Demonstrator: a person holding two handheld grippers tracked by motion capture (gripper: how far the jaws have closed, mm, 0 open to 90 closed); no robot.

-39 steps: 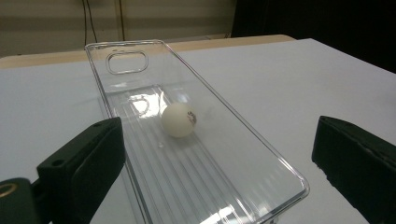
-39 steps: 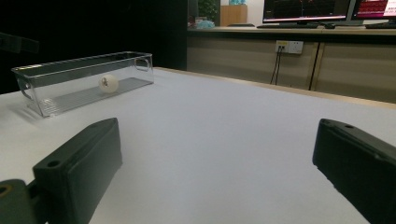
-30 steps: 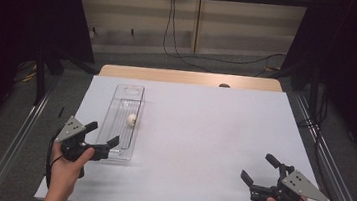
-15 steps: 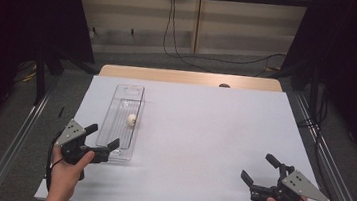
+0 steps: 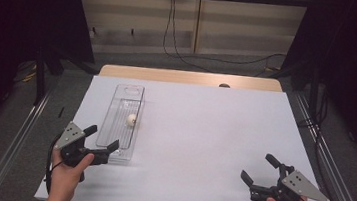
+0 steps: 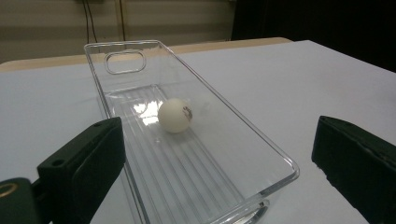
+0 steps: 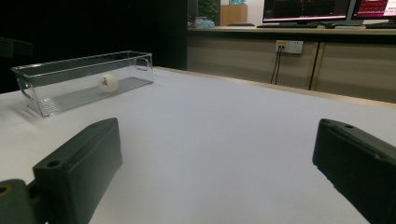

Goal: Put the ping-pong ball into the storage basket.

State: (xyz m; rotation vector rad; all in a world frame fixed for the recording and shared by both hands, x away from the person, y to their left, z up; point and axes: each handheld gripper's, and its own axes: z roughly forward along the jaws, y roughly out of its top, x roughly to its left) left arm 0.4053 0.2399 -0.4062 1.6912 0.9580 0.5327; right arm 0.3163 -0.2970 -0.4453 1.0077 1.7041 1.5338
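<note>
A long clear plastic bin (image 5: 125, 120) lies on the white table, left of centre, its length running away from me. A white ping-pong ball (image 5: 131, 119) rests on its ribbed floor; the left gripper view shows the ball (image 6: 174, 115) inside the bin (image 6: 261, 154). My left gripper (image 5: 101, 139) is open at the bin's near end, its jaws wide apart and holding nothing. My right gripper (image 5: 259, 169) is open near the table's front right, well away from the bin (image 7: 84, 79) and ball (image 7: 108, 82).
The white table top (image 5: 213, 134) stretches between the two grippers. A wooden strip (image 5: 189, 77) runs along its far edge. Metal rails (image 5: 330, 171) flank both sides, and cables hang by the back wall.
My left gripper has drifted slightly toward me and to the left, staying open at the bin's near end. The right gripper, the bin and the ball have not moved.
</note>
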